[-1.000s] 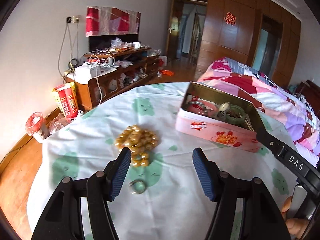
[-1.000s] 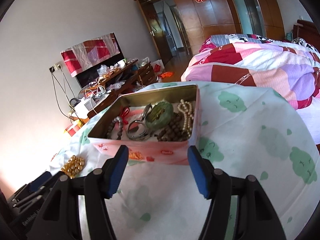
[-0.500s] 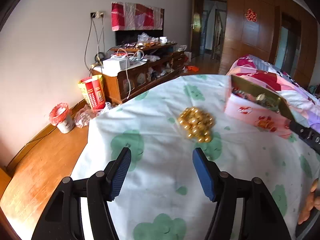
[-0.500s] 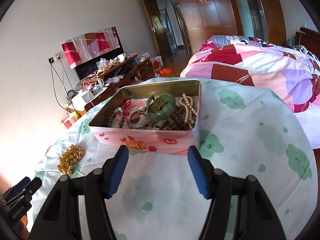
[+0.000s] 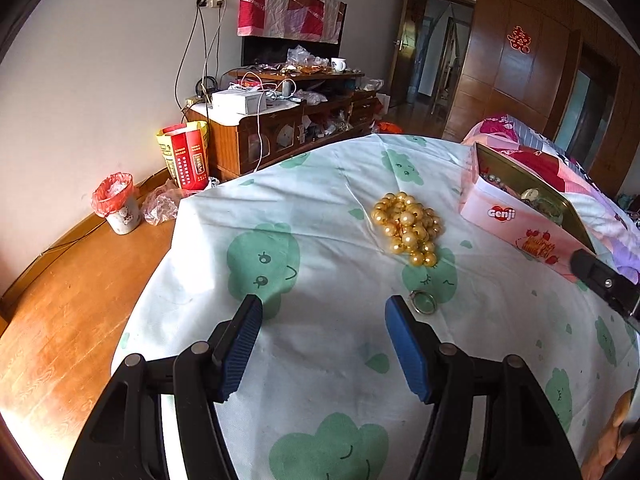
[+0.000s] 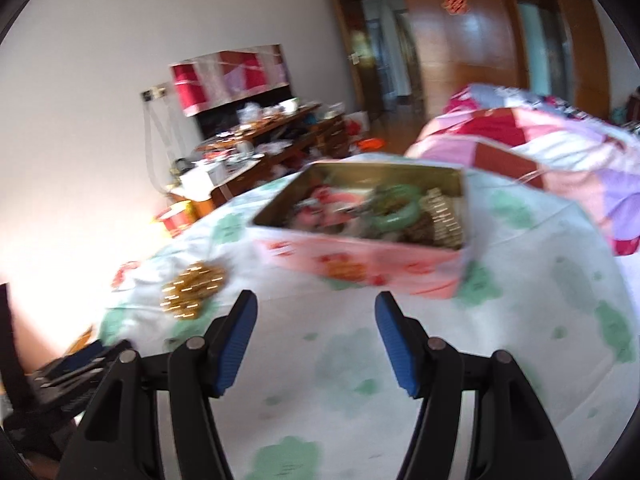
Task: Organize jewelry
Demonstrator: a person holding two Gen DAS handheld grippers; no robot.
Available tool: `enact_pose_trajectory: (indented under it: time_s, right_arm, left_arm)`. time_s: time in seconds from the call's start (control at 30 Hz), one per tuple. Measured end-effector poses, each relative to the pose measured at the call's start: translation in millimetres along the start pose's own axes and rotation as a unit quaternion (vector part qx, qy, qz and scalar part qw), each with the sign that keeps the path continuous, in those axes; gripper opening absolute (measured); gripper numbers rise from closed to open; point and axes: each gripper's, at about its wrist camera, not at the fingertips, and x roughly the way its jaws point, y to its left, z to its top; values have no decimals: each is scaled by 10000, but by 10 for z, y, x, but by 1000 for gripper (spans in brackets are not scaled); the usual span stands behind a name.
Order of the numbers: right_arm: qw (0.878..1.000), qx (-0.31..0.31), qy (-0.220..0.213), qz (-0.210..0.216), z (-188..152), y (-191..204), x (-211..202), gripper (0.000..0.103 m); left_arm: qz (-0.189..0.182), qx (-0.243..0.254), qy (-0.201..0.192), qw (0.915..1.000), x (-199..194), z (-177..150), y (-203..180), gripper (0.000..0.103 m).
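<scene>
Inside pink tin (image 6: 362, 264), green bangle (image 6: 394, 216), pale beads (image 6: 444, 218), both grippers' jaws apart, holding nothing.

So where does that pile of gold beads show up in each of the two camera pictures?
Left wrist view: the gold beads lie right of centre on the cloth, ahead of the tool's right finger.
Right wrist view: the gold beads sit at lower left, blurred, beyond the tool's left finger.
Shared landmark: the pink tin stands to the right of the beads in both.
</scene>
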Motion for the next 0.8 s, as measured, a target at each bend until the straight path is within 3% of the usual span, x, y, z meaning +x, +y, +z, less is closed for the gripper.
enact_pose_trajectory:
  time_s: [0.03, 0.1, 0.17, 0.27, 0.37, 0.53, 0.67, 0.8]
  right_arm:
    - [9997, -32, 119, 199, -8, 57, 41, 62]
    - [9973, -187, 361, 615, -32, 204, 135, 49]
    - [9934, -445, 632, 845, -51, 364, 252, 48]
    - [9826, -797, 1075, 1288, -91, 595, 456, 35]
    - [9712, -1186, 1397, 1520, -113, 815, 611, 33]
    - [9639, -1509, 1553, 1551, -126, 947, 725, 32]
    - [9557, -1726, 1752, 1618, -205, 993, 831, 32]
    - [9532, -2028, 1661, 1508, -242, 1082, 816, 32]
  left_arm:
    - [-3, 9, 0, 10000, -3, -2, -2, 64]
    - [-15, -5, -6, 10000, -8, -6, 3, 64]
    - [-52, -71, -27, 10000, -16, -8, 20, 64]
    - [59, -206, -78, 9997, -38, -11, 55, 64]
    - [230, -358, -100, 9990, -56, -22, 103, 64]
    - [153, -612, -216, 9978, -94, -46, 197, 64]
    - [536, -1073, -346, 9922, -137, -77, 326, 64]
    - [447, -1380, -78, 9894, -51, -81, 426, 64]
